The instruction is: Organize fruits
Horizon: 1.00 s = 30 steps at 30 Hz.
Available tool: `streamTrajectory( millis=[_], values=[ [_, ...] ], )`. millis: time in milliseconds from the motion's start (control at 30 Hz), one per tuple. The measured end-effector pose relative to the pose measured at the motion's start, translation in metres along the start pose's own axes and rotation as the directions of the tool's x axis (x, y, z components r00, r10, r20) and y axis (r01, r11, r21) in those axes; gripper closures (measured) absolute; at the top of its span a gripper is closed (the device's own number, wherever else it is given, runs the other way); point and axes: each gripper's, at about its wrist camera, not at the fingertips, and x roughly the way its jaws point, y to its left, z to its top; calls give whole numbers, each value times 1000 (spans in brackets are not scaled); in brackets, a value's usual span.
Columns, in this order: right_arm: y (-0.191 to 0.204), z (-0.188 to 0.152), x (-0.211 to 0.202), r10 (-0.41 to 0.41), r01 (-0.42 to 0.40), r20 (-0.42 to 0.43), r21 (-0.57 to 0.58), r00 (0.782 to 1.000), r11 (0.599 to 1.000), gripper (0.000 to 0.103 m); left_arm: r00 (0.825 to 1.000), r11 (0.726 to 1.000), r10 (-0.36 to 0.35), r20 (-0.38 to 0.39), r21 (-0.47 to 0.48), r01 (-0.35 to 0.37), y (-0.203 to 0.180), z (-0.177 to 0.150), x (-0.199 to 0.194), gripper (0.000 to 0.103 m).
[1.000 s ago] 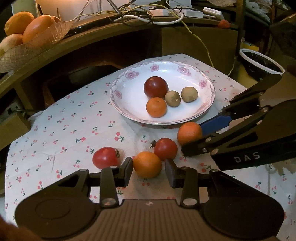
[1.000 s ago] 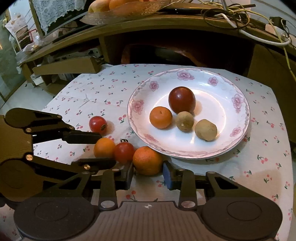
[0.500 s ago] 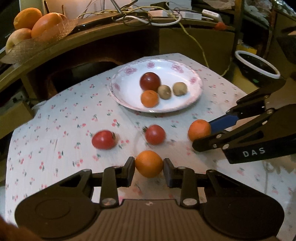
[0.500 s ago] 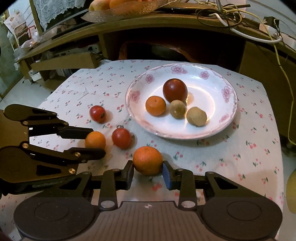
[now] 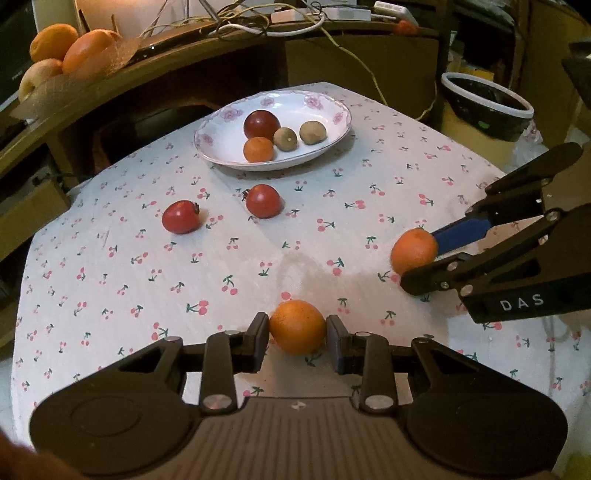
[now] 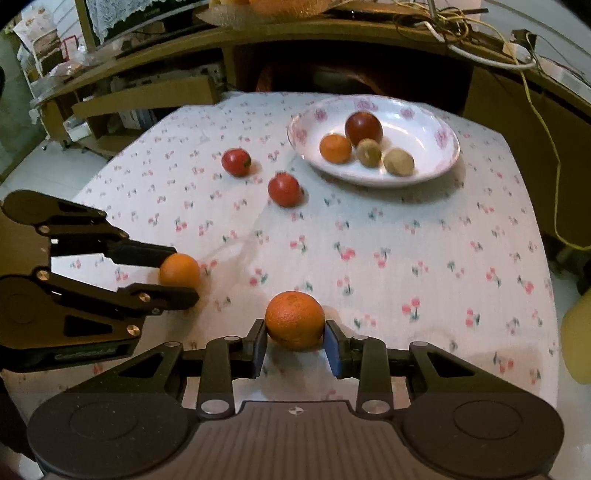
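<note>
My left gripper (image 5: 297,334) is shut on an orange (image 5: 297,326) and holds it over the near part of the cherry-print tablecloth (image 5: 258,258). My right gripper (image 6: 295,338) is shut on a second orange (image 6: 294,319); it shows at the right of the left wrist view (image 5: 413,251). Two red tomatoes (image 5: 181,216) (image 5: 263,200) lie on the cloth in front of a white floral plate (image 5: 218,147). The plate holds a dark red fruit (image 5: 261,124), a small orange (image 5: 258,149) and two brown fruits (image 5: 285,138) (image 5: 312,132).
A wooden shelf (image 5: 110,88) runs behind the table with a bowl of large fruit (image 5: 66,55) and tangled cables (image 5: 266,22) on it. A black bin with a white rim (image 5: 487,107) stands off the table's far right edge.
Both grippers have pulled back from the plate toward the near table edge, each carrying its orange. The tomatoes and plate have stayed where they were.
</note>
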Motion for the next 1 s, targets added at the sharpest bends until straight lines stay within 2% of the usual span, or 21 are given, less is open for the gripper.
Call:
streamTrajectory(
  millis=[200, 267, 333, 567, 1000],
  values=[
    [5, -10, -5, -25, 25, 13, 8, 1000, 1000, 66, 1000, 1000, 3, 3, 27, -3, -4, -2, -1, 58],
    [6, -13, -6, -29, 29, 17, 10, 999, 1000, 62, 1000, 999, 3, 0, 32, -3, -4, -4, -1, 58],
    [6, -15, -9, -36, 36, 22, 14, 999, 999, 57, 1000, 1000, 1, 1, 26, -2, -4, -5, -1, 57],
    [7, -15, -13, -28, 27, 48, 24, 998, 999, 52, 1000, 1000, -1, -5, -18, 1, 0, -8, -3, 55],
    [-1, -4, 0, 0, -3, 51, 73, 999, 997, 51, 1000, 998, -6, 11, -68, 7, 1, -5, 1, 56]
  ],
)
